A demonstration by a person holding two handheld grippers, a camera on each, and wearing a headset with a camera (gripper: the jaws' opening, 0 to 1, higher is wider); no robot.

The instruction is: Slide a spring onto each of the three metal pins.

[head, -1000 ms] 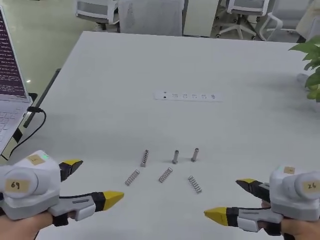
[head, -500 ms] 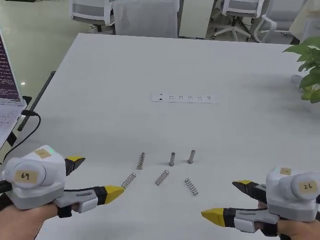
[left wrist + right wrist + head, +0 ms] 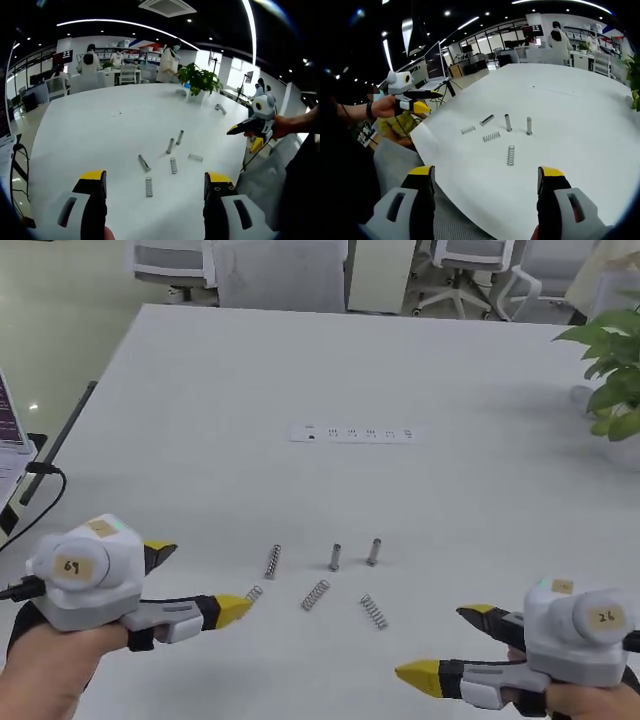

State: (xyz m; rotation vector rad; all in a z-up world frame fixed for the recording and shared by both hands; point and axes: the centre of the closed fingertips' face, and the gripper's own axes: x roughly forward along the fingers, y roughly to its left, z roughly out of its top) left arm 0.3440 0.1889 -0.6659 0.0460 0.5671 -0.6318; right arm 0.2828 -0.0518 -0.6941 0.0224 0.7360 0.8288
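Pins: middle pin (image 3: pixel 335 557) and right pin (image 3: pixel 374 552) upright mid-desk (image 3: pixel 300 370); left pin (image 3: pixel 272 561) leaning or lying, cannot tell which
Springs: left spring (image 3: pixel 253 593), middle spring (image 3: pixel 315 594), right spring (image 3: pixel 373 611) loose before the pins
Left gripper (image 3: pixel 200 580): jaws wide apart, empty; one tip just beside left spring
Right gripper (image 3: pixel 438 642): jaws wide apart, empty; near right spring

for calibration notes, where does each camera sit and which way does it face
Head view: on the headset, looking forward and down at the white table; left gripper, right gripper and both hands show.
Left gripper view: on the left gripper, facing rightward across small coiled metal springs and short grey metal pins; own jaws show.
Right gripper view: on the right gripper, facing leftward over them; own jaws show.
Shared: each gripper view catches the other gripper.
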